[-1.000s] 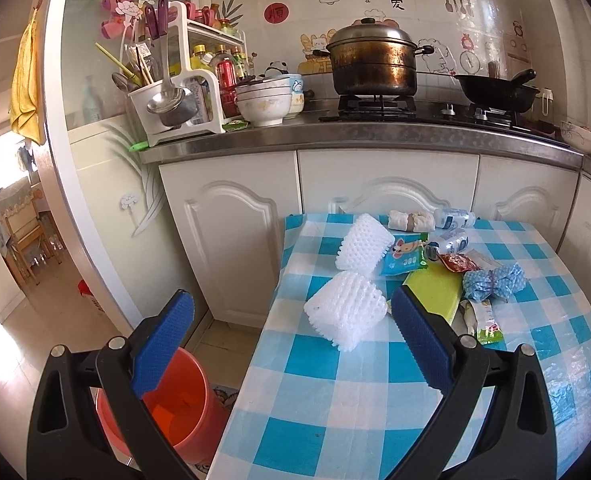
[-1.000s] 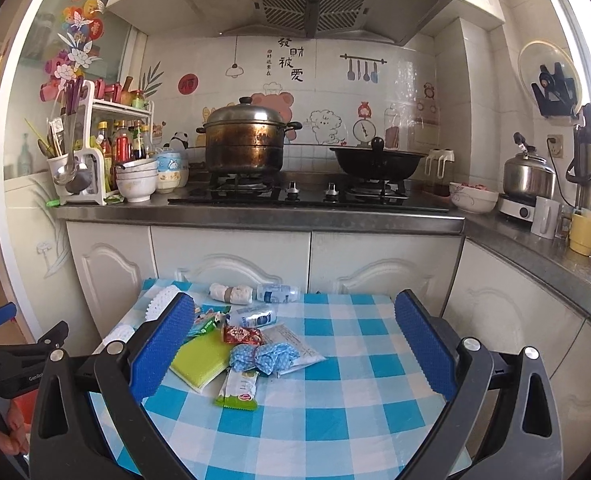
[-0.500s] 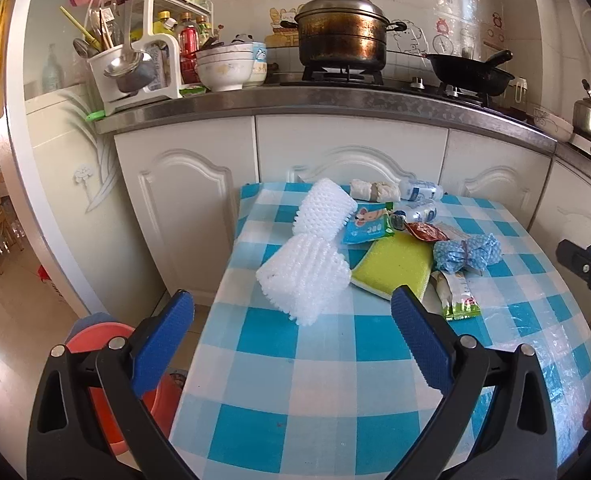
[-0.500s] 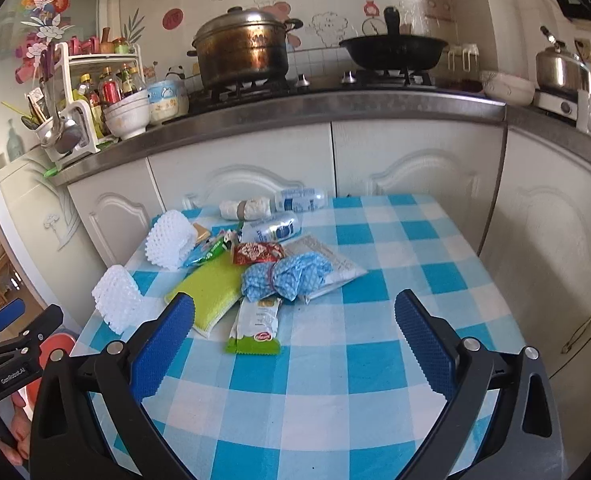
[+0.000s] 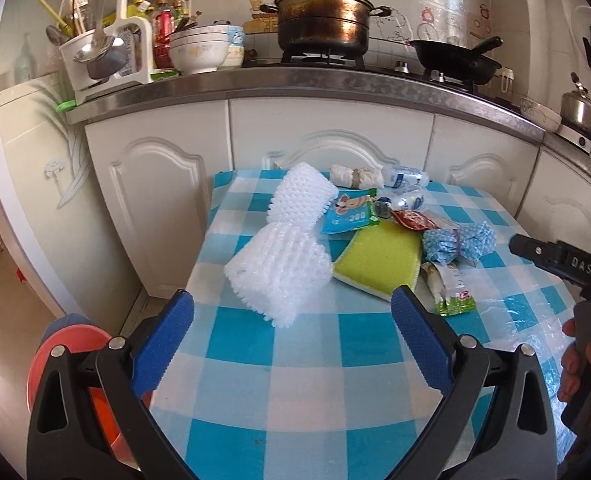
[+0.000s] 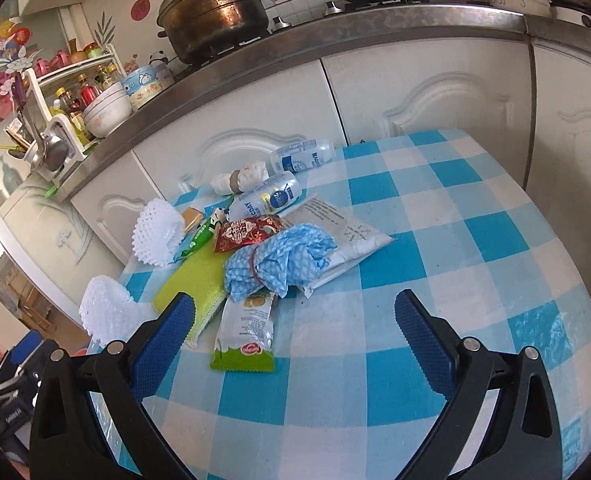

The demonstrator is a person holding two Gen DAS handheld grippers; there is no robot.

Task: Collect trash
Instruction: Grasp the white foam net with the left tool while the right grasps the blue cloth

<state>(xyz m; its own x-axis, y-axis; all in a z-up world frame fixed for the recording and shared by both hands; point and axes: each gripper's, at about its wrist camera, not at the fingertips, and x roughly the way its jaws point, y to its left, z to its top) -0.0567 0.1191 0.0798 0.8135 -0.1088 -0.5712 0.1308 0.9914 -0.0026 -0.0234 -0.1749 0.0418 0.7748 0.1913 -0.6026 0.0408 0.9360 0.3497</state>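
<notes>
Trash lies piled on the blue-checked table [image 5: 303,392]: two white foam nets [image 5: 281,270] [image 5: 301,196], a yellow-green sponge [image 5: 379,260], a blue mesh cloth [image 6: 279,260], a green-white wrapper [image 6: 247,336], a red packet [image 6: 247,232], and two small plastic bottles [image 6: 267,200]. My left gripper [image 5: 291,344] is open just short of the nearer foam net. My right gripper [image 6: 295,344] hangs open over the table, near the green-white wrapper, holding nothing.
An orange bucket [image 5: 63,360] stands on the floor left of the table. White cabinets [image 5: 327,140] and a steel counter with a pot [image 5: 321,24], wok and bowls run behind the table. A hand [image 5: 583,360] holds the other gripper at the right.
Both grippers have moved forward and tilted down toward the table. The trash pile now looms larger and closer in both views. Both remain open.
</notes>
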